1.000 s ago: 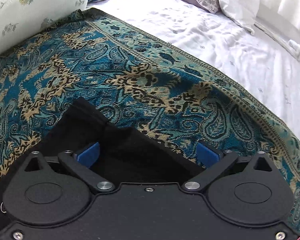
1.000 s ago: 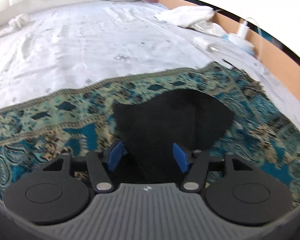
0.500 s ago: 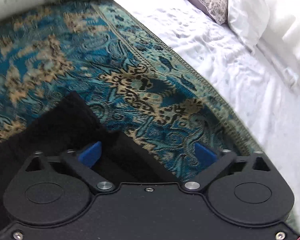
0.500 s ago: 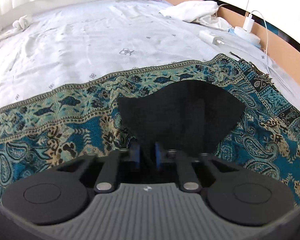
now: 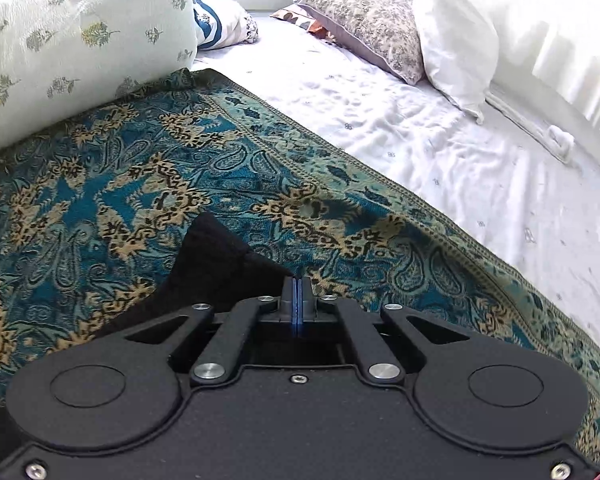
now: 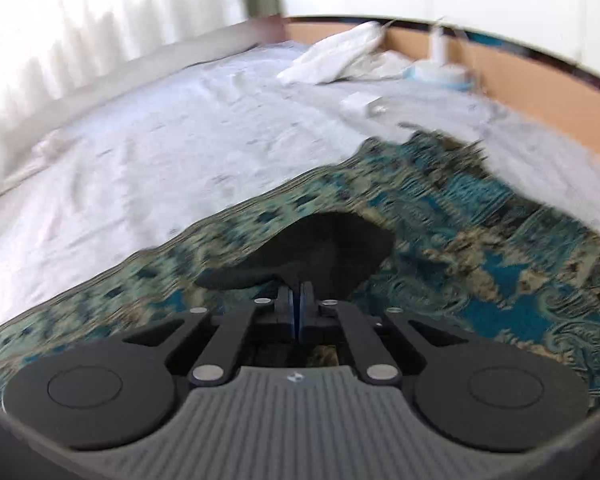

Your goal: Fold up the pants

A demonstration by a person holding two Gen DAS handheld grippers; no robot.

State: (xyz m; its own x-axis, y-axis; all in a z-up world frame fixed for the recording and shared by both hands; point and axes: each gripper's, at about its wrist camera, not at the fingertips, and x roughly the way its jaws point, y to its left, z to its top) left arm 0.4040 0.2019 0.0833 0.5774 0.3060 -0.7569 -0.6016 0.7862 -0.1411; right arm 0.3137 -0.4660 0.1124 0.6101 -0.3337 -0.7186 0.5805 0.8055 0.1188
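Left wrist view has the left gripper (image 5: 297, 285) and right gripper (image 6: 297, 290) both pinched shut on the black pants (image 5: 216, 256), so thin slippery fabric could easily slide out mid-lift over the shawl's (image 5: 140, 168) edge.

1. Black pants (image 5: 216, 264), plain.
2. Teal, blue and tan paisley throw (image 5: 148, 184).
3. White sheet (image 5: 480, 184), tiny dark motifs.
4. Pale floral-sprigged pillow (image 5: 80, 36).
5. Possibly grey-ribbed right gripper (image 6: 296, 308) housing; blurred.
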